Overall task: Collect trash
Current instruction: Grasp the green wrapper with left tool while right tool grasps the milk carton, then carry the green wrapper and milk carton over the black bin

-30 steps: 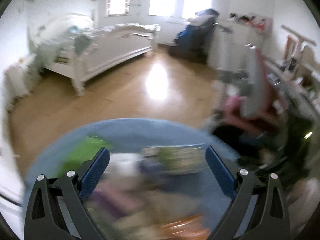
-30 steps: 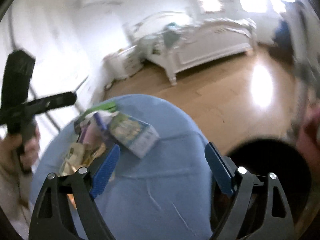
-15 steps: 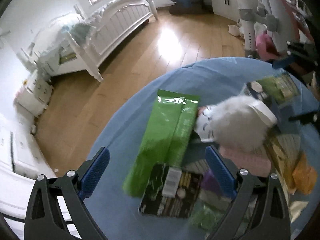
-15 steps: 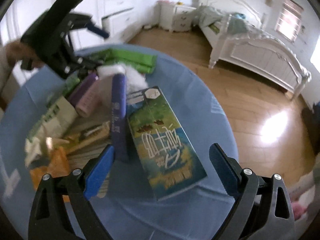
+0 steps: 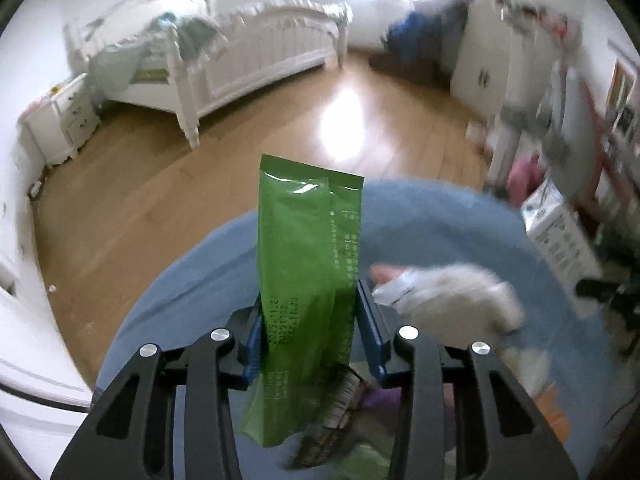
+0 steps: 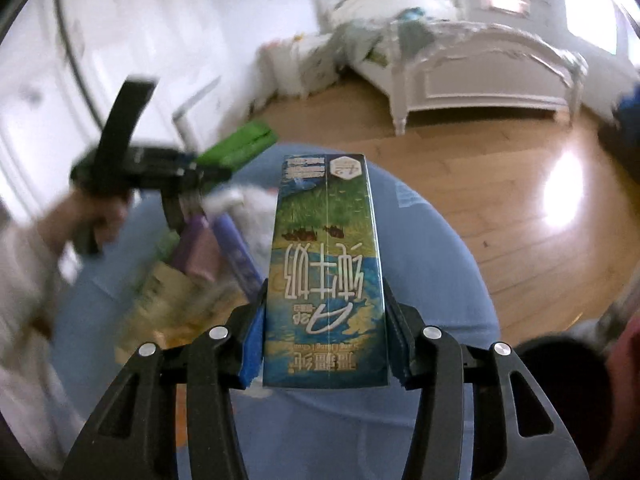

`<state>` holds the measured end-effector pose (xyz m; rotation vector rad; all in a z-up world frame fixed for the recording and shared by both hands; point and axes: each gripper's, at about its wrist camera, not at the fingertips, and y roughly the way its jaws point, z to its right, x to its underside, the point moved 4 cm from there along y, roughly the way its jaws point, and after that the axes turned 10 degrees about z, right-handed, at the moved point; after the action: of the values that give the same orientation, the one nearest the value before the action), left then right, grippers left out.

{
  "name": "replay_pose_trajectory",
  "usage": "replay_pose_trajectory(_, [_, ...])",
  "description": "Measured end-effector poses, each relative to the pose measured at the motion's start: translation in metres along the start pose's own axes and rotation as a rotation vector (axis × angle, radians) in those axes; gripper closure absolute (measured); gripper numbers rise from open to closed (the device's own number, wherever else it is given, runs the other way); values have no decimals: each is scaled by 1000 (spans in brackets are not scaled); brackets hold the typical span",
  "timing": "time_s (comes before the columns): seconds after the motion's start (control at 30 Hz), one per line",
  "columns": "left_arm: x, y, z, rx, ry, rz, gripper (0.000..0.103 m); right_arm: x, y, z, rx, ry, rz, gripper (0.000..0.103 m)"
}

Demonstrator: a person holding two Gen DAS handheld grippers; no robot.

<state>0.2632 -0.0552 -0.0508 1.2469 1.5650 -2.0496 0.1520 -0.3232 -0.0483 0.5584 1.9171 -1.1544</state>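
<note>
The left gripper (image 5: 309, 334) was clamped on a green foil pouch (image 5: 306, 280), its blue pads pressed against the pouch's two long edges. The pouch stood upright between the fingers, lifted clear of the blue round table (image 5: 440, 232), with its sealed top edge pointing toward the far side of the room and its lower end hanging crumpled below the pads. Printed date codes ran along its lower left face.

The right gripper (image 6: 325, 340) was clamped on a milk carton (image 6: 326, 272), one blue pad on each long side. The carton extended forward along the fingers, its printed face up and its lettering inverted in the right wrist view, held above the table's blue cover (image 6: 432, 264).

In the right wrist view, the other gripper appeared at the left, blurred, gripped by the person's left hand (image 6: 94, 216), with the green pouch projecting from it toward the far right.

Remaining trash lay on the table to the left of the carton: a purple tube (image 6: 236, 248), a pinkish-purple roll (image 6: 196, 254), a white fluffy wad (image 6: 256, 212) and a beige wrapper (image 6: 168, 296). Their outlines were blurred, so contact between them cannot be determined. In the left wrist view, the white wad (image 5: 460, 296) lay just to the right of the pouch, and a dark printed packet (image 5: 332, 420) sat below the pouch's lower end.

A white bed (image 5: 256, 48) stood on the wooden floor (image 5: 160, 200) at the far side of the room.
</note>
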Motion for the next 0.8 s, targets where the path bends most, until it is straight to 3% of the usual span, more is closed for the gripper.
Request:
replay_pose_trajectory(0.13, [-16, -43, 34, 39, -40, 127, 63, -1, -38, 1, 20, 114, 130, 54])
replay_pose_trajectory(0.33, [-34, -72, 105, 140, -67, 219, 62, 7, -85, 3, 92, 157, 249, 54])
replay_pose_trajectory(0.5, [-34, -63, 177, 234, -62, 223, 62, 25, -118, 30, 174, 220, 308, 54])
replay_pose_trajectory(0.8, [-28, 5, 283, 374, -40, 102, 62, 83, -161, 104, 388, 313, 332, 54])
